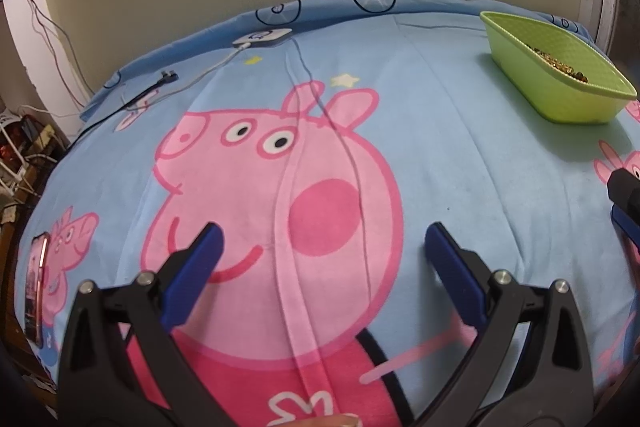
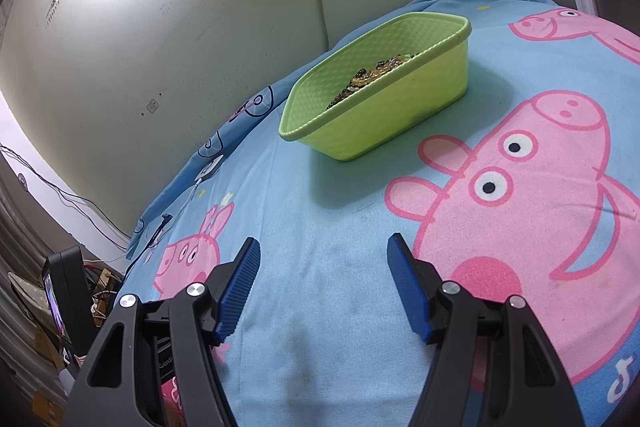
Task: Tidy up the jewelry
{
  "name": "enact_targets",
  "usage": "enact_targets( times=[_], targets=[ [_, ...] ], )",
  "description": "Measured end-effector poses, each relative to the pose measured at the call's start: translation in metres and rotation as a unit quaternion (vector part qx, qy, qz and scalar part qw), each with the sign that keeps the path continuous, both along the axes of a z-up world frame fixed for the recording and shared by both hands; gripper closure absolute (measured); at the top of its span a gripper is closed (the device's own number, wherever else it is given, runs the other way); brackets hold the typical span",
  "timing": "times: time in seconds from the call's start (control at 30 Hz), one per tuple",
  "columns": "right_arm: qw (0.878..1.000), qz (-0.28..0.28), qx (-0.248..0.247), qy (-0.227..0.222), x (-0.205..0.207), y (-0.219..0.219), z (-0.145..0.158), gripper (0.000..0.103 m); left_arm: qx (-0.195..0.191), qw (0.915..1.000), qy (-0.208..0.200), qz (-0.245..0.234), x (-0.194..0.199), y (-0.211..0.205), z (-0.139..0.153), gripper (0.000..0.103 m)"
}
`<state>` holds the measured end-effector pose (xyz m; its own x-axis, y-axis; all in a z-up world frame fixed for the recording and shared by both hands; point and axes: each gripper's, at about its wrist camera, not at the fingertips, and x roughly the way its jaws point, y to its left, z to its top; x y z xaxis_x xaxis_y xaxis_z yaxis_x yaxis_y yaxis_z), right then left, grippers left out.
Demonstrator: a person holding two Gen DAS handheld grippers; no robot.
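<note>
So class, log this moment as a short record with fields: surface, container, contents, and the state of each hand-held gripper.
surface: blue cartoon-pig blanket
container: green tub, upright on the blanket
contents: heap of gold and dark jewelry inside the tub
left hand-held gripper: open, empty, over the blanket
right hand-held gripper: open, empty, pointed toward the tub

Left hand-held gripper (image 1: pixel 320 247) is being held over the pig-print bed sheet (image 1: pixel 460 155), jaws wide apart, nothing between them. Green tray (image 1: pixel 560 99) is sitting far right, jewelry (image 1: pixel 560 65) piled inside. Phone (image 1: pixel 36 291) is lying at left edge.
</note>
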<state>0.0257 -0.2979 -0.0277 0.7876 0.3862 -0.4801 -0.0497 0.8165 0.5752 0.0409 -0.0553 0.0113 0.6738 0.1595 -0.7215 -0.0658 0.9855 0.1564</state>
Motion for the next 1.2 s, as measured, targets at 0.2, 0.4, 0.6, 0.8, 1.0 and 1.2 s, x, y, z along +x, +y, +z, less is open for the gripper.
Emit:
enact_targets(
  times=[0.2, 0.4, 0.6, 0.8, 1.0, 1.2],
  targets=[
    [1.0, 0.0, 0.001, 0.0, 0.0, 0.0, 0.0004, 0.055, 0.002, 1.0, -0.002, -0.001, -0.0003, 0.0009, 0.0007, 0.006],
    [1.0, 0.0, 0.001, 0.0, 0.0002, -0.0002, 0.0002, 0.055, 0.003, 1.0, -0.003, 0.001, -0.0005, 0.0015, 0.0017, 0.006],
    [1.0, 0.0, 0.001, 0.0, 0.0002, -0.0002, 0.0003, 0.055, 0.004, 1.0, -0.003, 0.001, -0.0011, 0.0011, 0.0022, 0.006],
    [1.0, 0.0, 0.001, 0.0, 0.0005, -0.0001, 0.0, 0.055, 0.004, 1.0, -0.002, 0.001, -0.0002, 0.002, 0.0014, 0.006],
    [1.0, 0.0, 0.001, 0.0, 0.0011, 0.0002, -0.0002, 0.055, 0.004, 1.0, -0.002, 0.001, -0.0001, 0.0019, 0.0011, 0.006],
    [1.0, 0.0, 0.002, 0.0, 0.001, 0.0001, -0.0005, 0.055, 0.004, 1.0, -0.002, 0.001, -0.0001, 0.0014, 0.001, 0.006]
  ],
)
